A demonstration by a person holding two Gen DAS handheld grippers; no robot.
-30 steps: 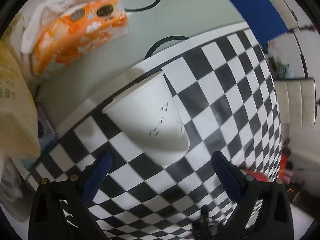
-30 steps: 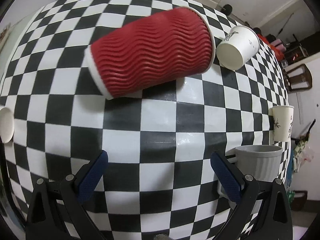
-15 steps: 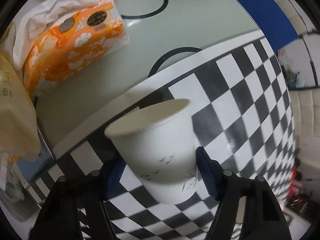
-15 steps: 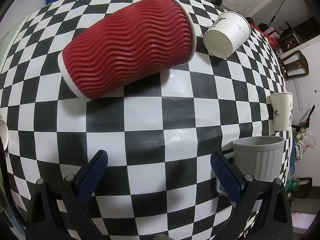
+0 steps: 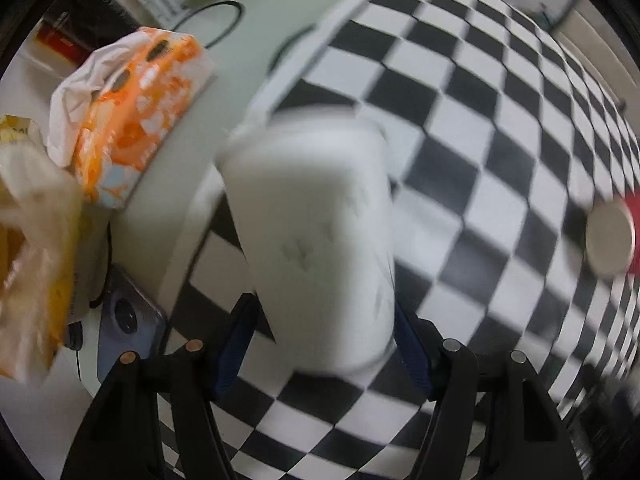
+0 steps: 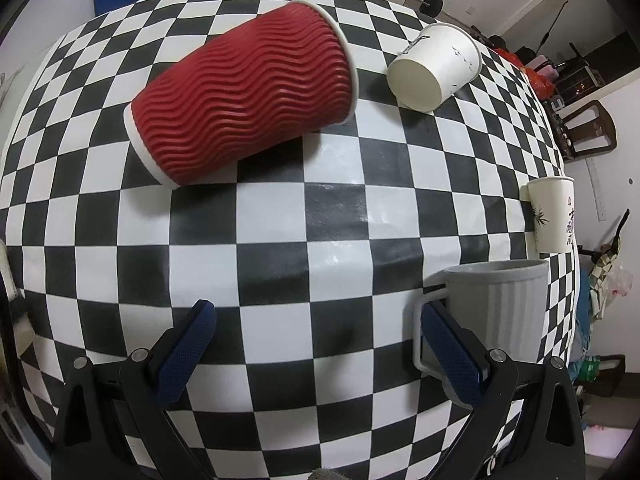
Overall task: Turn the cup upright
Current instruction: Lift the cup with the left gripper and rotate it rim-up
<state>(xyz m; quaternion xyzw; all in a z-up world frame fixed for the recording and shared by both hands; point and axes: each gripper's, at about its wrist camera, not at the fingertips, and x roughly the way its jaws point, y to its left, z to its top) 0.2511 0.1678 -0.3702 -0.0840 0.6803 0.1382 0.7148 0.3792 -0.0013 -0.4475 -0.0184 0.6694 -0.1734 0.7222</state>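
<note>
Left gripper [image 5: 322, 336] clamped on small white paper cup [image 5: 316, 240], pads low on its wall, cup directly ahead between the fingers. Frame blurred. Risk: thin wall buckles or slips in the pinch. Long axis runs away from the tool; which end is the mouth, can't tell. Right gripper [image 6: 316, 354] wide open, empty, red corrugated paper cup [image 6: 244, 92] on its side ahead.

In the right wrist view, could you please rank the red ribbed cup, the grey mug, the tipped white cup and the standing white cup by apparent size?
1. Red ribbed cup, clearly largest.
2. Grey mug, though it sits nearest the camera, which inflates it.
3. Tipped white cup.
4. Standing white cup.
The last two look close, and fisheye edge distortion makes their order unsure.
</note>
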